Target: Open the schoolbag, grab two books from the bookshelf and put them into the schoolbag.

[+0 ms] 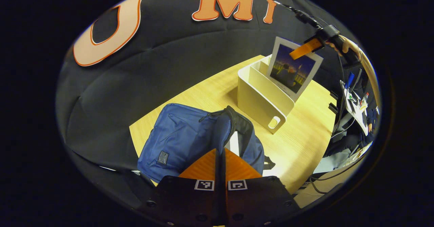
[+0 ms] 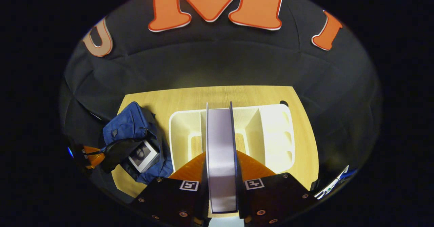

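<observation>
Right tongs point(image 2: 222, 172) clamp book point(image 2: 221, 145) | left tongs point(image 1: 220, 159) closed, pinching schoolbag point(image 1: 190, 135) flap

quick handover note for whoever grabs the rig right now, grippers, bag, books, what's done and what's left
Right gripper: shut on the second book, holding it by its upper edge, lifted partly out of the white bookshelf.
Left gripper: shut on the edge of the schoolbag's opening, holding it open.
Blue schoolbag: on the wooden table left of the bookshelf, unzipped.
Done: bag opened; first book already sits in the bag.
Left: carry the second book over and slip it into the bag.
</observation>
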